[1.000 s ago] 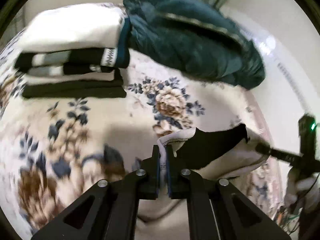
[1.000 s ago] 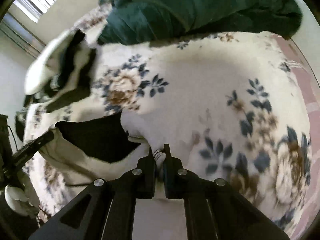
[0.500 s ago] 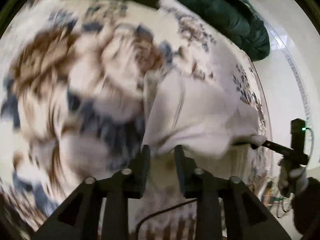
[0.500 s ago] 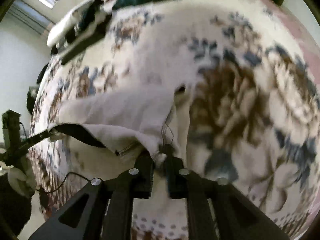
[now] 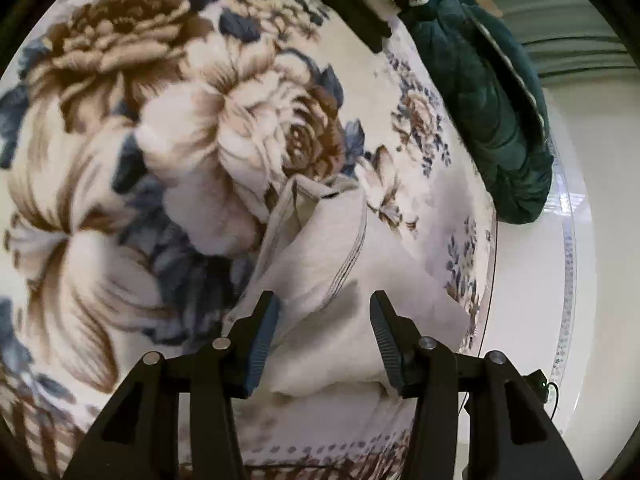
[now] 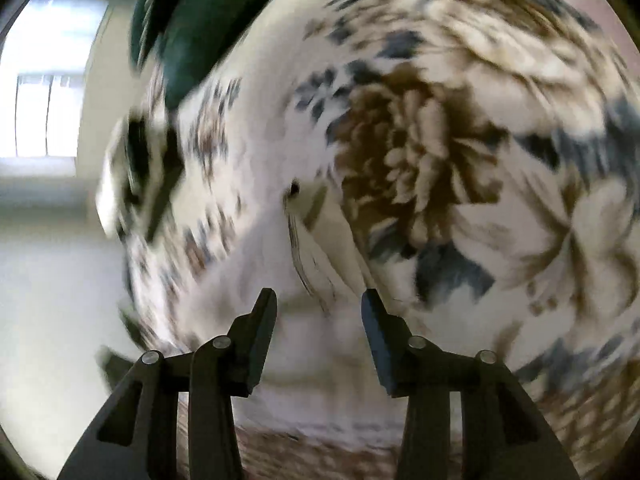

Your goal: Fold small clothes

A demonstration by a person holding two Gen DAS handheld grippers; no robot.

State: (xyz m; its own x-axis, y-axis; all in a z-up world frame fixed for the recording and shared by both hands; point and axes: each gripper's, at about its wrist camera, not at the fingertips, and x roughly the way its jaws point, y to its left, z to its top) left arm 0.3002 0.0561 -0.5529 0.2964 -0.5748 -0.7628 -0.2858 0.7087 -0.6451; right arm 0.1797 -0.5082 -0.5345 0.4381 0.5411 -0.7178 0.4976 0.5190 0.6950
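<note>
A small cream garment (image 5: 332,264) with thin dark stitch lines lies folded over on the floral blanket (image 5: 160,140), near the bed's front edge. My left gripper (image 5: 324,308) is open just above the garment's near part, holding nothing. In the blurred right wrist view the same garment (image 6: 316,248) lies ahead of my right gripper (image 6: 318,304), which is open and empty.
A dark green quilt (image 5: 492,100) is heaped at the far right of the bed, also in the right wrist view (image 6: 192,28). A stack of folded black and white clothes (image 5: 384,4) sits at the far edge. The bed's front edge (image 5: 320,452) is just below the grippers.
Both grippers carried the garment's edge forward over itself, then opened and let it go. The garment now lies folded on the blanket. The right view is swinging.
</note>
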